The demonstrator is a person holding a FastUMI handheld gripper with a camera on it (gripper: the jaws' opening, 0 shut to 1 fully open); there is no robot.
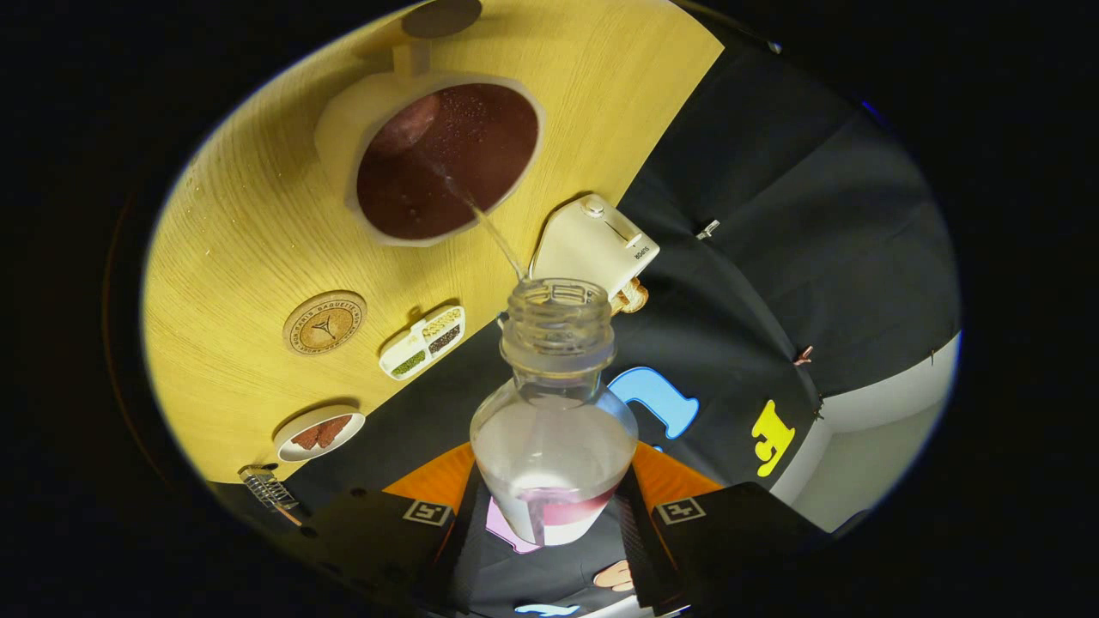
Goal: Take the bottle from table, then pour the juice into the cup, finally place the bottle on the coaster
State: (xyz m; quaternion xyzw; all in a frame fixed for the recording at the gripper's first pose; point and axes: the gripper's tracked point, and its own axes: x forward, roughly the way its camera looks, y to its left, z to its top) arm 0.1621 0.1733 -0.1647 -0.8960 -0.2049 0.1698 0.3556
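My fingers [549, 532] are clamping the bottle [554, 429] by its lower body, one on each side, and I am holding it tipped so that its open neck is pointing toward the cup [438, 159]. That tilt is what is letting the juice leave: a thin stream [494, 232] is running from the lip of the neck into the cup, which is sitting on the desk [249, 249] beyond the bottle and is already well filled with dark liquid. The bottle is looking nearly drained, with a little coloured liquid left low between my fingers, so I judge the pouring is close to done.

The coaster [324, 322], a round wooden disc, is lying near the cup with bare desk between them; I am taking it as the spot where the bottle goes next, once I bring it upright.

The desk is a pale wood-grain top. Also on it are a small divided tray [422, 342] of seeds or grains, a little dish [319, 433] with something reddish-brown in it, and a cream-coloured appliance [597, 245] by the desk's edge. Black cloth is walling the booth behind.
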